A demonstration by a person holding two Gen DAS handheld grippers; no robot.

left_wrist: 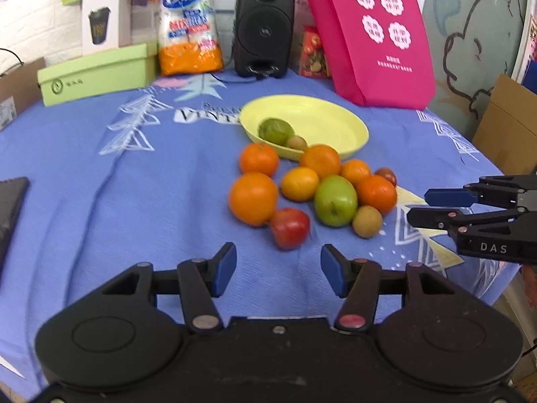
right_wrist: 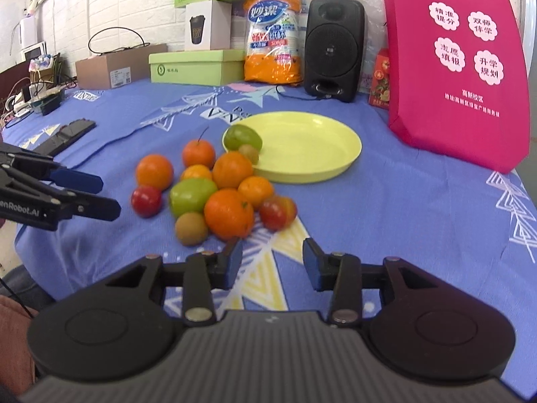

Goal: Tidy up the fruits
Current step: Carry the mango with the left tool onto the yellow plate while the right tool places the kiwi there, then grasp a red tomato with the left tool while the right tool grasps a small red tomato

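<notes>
Facing the fruit pile from the lower edge of each wrist view, both tools hover over the blue tablecloth (left_wrist: 84,174) with nothing between their jaws. The left gripper (left_wrist: 278,273) stands apart and empty; the right gripper (right_wrist: 272,262) stands apart and empty too. The yellow plate (left_wrist: 339,117) sits at upper centre of the frame, probably as the collecting point, since a green fruit (left_wrist: 276,131) and a small brown fruit (left_wrist: 296,142) already lie at its near rim. The remaining fruits cluster just below the plate, touching one another, which leaves little room for fingers between them. In the left wrist view, the red apple (left_wrist: 290,227) lies nearest, just above the jaw gap. In the right wrist view, an orange (right_wrist: 229,213) and another red apple (right_wrist: 278,212) lie just above the tips. Outer fruits are judged the easiest first picks.
</notes>
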